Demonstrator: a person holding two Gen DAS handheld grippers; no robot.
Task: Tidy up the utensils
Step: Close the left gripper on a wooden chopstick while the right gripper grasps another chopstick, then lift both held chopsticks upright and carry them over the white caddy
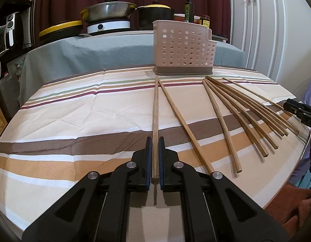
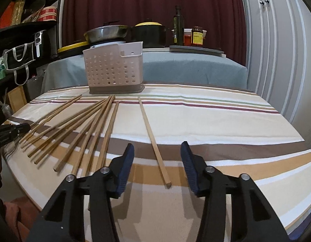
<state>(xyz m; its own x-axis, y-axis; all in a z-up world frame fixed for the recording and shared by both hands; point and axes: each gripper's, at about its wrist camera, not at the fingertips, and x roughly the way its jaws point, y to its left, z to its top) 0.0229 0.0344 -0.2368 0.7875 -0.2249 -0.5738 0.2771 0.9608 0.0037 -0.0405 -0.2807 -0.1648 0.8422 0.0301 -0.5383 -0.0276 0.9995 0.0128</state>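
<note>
From the left wrist, the striped tablecloth [image 1: 74, 121] lies bare to the left, while loose chopsticks [image 1: 246, 117] fan out to the right below the perforated holder [image 1: 183, 50] at the far edge. The left gripper [image 1: 155, 141] is nearly closed around one chopstick [image 1: 155, 111], pads touching or almost touching it.

From the right wrist, bare cloth runs to the right edge. The right gripper [image 2: 157, 151] is spread wide over a single chopstick [image 2: 153, 141], touching nothing.
</note>
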